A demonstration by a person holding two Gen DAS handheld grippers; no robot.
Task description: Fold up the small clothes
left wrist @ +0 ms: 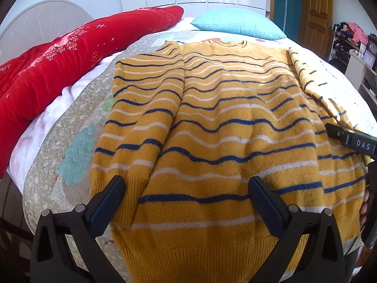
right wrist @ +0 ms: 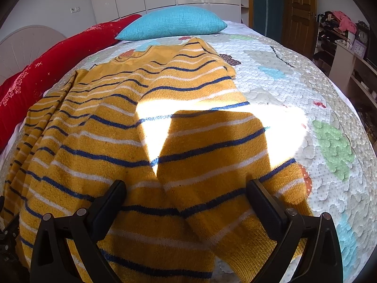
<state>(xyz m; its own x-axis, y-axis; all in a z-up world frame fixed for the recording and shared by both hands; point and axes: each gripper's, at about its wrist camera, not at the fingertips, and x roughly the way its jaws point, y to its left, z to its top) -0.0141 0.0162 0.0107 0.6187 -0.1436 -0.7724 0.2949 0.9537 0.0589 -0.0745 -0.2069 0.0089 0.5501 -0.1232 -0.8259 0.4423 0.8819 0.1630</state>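
Straight ahead of the left gripper (left wrist: 187,197), whose jaws stand wide with nothing between them, a mustard-yellow knit sweater (left wrist: 223,108) with navy and white stripes lies flat on the quilted bedspread (left wrist: 70,127), ribbed hem nearest, one sleeve laid along its left side. The right gripper (right wrist: 185,200), likewise spread wide and empty, hovers above the other sleeve (right wrist: 212,155), which slants across sunlit fabric towards its right finger.
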